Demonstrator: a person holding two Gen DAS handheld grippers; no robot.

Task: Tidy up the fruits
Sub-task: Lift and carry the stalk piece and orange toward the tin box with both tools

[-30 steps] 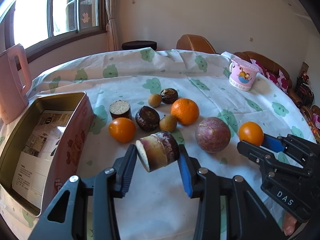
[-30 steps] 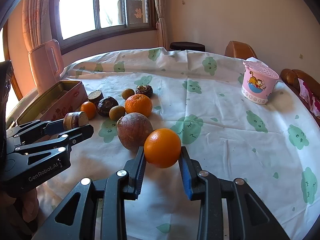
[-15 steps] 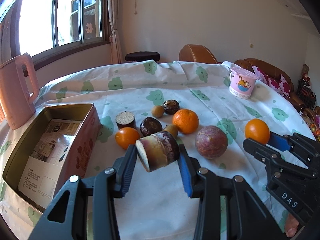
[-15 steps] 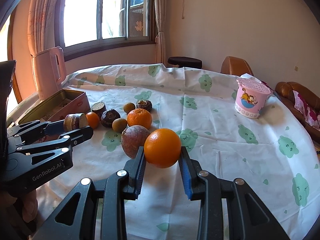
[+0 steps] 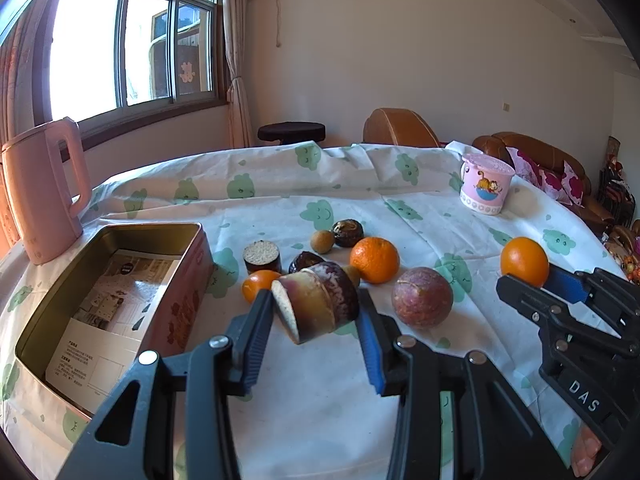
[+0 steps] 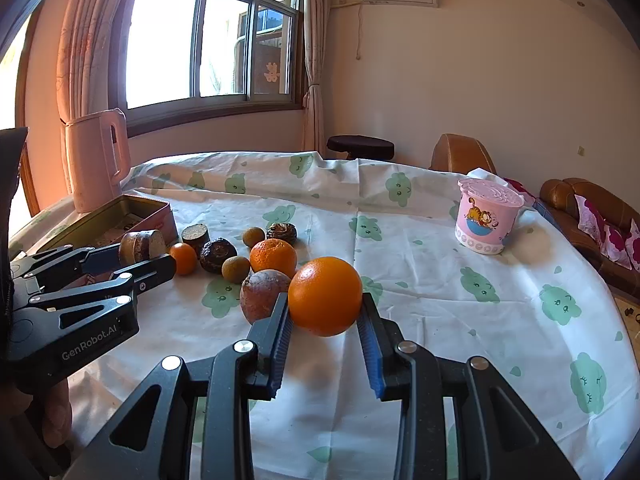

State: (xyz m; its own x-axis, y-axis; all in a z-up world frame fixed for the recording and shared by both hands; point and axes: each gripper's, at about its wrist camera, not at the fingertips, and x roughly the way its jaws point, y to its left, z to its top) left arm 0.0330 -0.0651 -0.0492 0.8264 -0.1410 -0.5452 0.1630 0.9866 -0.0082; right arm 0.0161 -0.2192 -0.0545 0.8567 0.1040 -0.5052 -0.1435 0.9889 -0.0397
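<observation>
Your left gripper (image 5: 316, 316) has its fingers clamped on a cut purple-skinned fruit chunk (image 5: 318, 306), held clear above the counter (image 5: 320, 400). The open tin box (image 5: 108, 300) sits at its nine o'clock. Your right gripper (image 6: 325, 322) squeezes an orange (image 6: 325, 296), with the loose fruit pile (image 6: 240, 252) at its ten o'clock.

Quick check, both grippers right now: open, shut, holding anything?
Left gripper: shut on the cut sugarcane piece.
Right gripper: shut on the orange.
</observation>
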